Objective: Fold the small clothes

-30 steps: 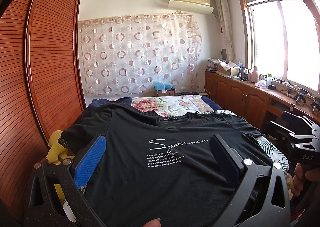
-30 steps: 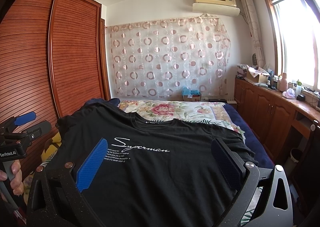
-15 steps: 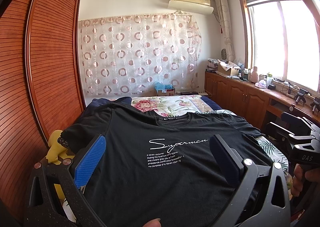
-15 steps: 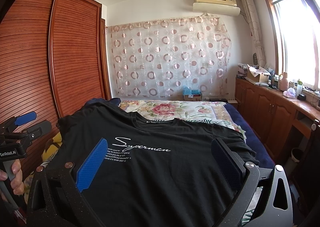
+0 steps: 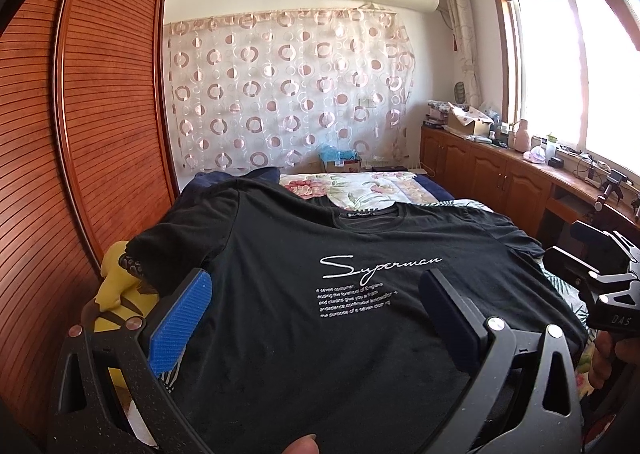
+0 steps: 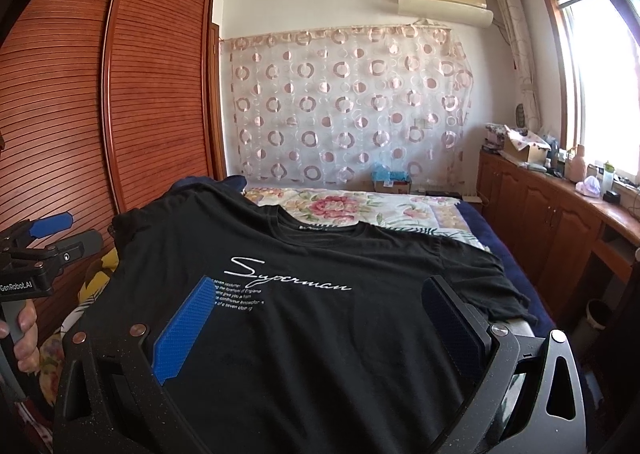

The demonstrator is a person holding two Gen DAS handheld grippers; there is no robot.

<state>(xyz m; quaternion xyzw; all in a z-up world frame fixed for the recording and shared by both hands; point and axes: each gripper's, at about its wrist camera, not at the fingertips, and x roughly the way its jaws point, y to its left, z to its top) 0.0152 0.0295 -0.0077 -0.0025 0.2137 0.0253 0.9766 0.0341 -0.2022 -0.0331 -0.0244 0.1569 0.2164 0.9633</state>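
Observation:
A black T-shirt (image 5: 312,318) with white "Superman" lettering lies spread flat, face up, on the bed, collar at the far end; it also shows in the right wrist view (image 6: 320,314). My left gripper (image 5: 316,290) is open and empty above the shirt's lower left part. My right gripper (image 6: 320,294) is open and empty above the shirt's lower right part. The right gripper's body shows at the right edge of the left wrist view (image 5: 600,286); the left gripper's body shows at the left edge of the right wrist view (image 6: 36,254).
The bed has a floral cover (image 6: 360,210). A wooden wardrobe (image 5: 100,114) stands along the left. A yellow cloth (image 5: 116,290) lies by the shirt's left sleeve. Wooden cabinets (image 6: 552,222) with clutter run under the window on the right.

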